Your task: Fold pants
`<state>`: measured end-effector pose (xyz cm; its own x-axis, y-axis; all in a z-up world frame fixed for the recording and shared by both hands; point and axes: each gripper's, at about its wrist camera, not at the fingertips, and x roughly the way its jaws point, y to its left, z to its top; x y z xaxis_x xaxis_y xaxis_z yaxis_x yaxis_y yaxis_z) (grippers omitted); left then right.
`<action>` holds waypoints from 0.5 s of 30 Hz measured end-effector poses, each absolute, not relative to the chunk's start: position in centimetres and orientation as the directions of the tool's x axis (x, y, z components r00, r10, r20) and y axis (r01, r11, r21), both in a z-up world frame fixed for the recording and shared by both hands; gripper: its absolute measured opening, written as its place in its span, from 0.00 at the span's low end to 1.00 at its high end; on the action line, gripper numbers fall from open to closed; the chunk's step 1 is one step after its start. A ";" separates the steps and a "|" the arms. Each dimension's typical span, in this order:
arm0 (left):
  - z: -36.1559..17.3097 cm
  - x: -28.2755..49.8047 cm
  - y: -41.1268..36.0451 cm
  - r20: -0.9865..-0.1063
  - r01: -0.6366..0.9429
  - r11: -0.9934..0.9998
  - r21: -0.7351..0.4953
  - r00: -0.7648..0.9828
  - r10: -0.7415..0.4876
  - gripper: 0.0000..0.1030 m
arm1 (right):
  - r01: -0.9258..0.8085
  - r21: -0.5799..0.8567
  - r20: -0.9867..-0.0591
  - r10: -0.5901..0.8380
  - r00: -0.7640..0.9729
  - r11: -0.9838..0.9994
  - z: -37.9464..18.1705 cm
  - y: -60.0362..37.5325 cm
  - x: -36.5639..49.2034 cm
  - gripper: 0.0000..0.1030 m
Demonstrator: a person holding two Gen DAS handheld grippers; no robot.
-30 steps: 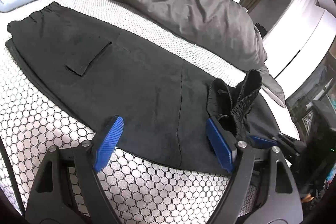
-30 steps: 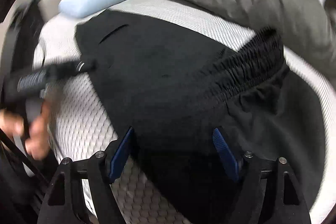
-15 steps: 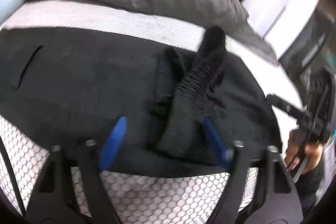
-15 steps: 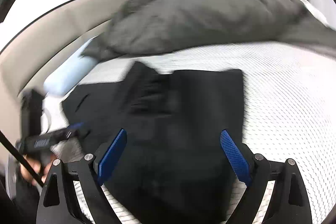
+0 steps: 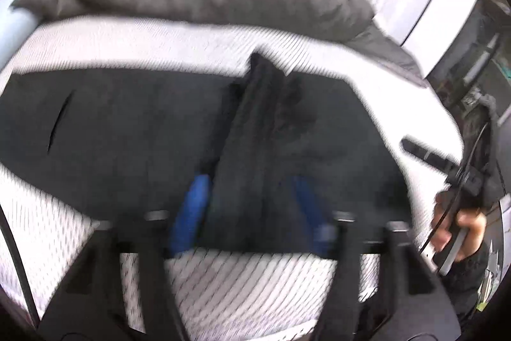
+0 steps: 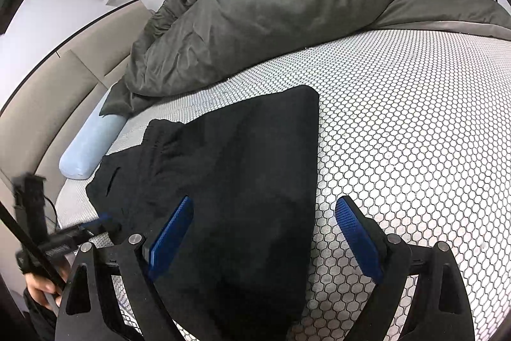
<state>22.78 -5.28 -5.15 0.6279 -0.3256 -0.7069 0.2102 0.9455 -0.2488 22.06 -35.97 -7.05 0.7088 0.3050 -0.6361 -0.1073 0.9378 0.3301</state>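
Folded-over black pants (image 6: 242,181) now lie flatter beneath open right tongs (image 6: 265,238)

Right gripper (image 6: 265,237) – matte black triangular finger frames with cut-outs, ribbed blue pads (image 6: 359,237), silver screw heads at the pivots, left gripper (image 5: 252,210) likewise black with blue pads – blurred, dark sleeve (image 5: 469,274) beside it, thin black cable (image 5: 460,181) above that sleeve
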 end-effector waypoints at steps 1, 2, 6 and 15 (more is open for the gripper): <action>-4.6 23.8 -5.8 -0.690 0.229 0.940 -0.254 0.638 -0.341 0.74 | -0.107 0.333 -0.632 0.306 0.712 0.937 -7.0 -35.9 22.1 0.90; -4.3 24.9 -6.4 -0.689 0.243 0.934 -0.260 0.631 -0.356 0.74 | -0.108 0.336 -0.630 0.308 0.713 0.936 -7.1 -35.9 22.1 0.90; -5.3 32.0 -7.6 -0.726 0.266 0.909 -0.320 0.548 -0.416 0.74 | -0.126 0.328 -0.638 0.318 0.701 0.936 -7.3 -35.4 22.5 0.90; -11.9 39.8 -6.2 -0.672 0.167 0.753 -0.636 0.362 -0.647 0.15 | -0.155 0.323 -0.715 0.348 0.606 0.934 -10.2 -35.1 25.7 0.90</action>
<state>39.78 -6.24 -11.91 0.3616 -0.6468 -0.6715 0.1665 0.7535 -0.6361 25.74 -35.15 -10.15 0.6062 0.3483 -0.7150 -0.1554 0.9335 0.3230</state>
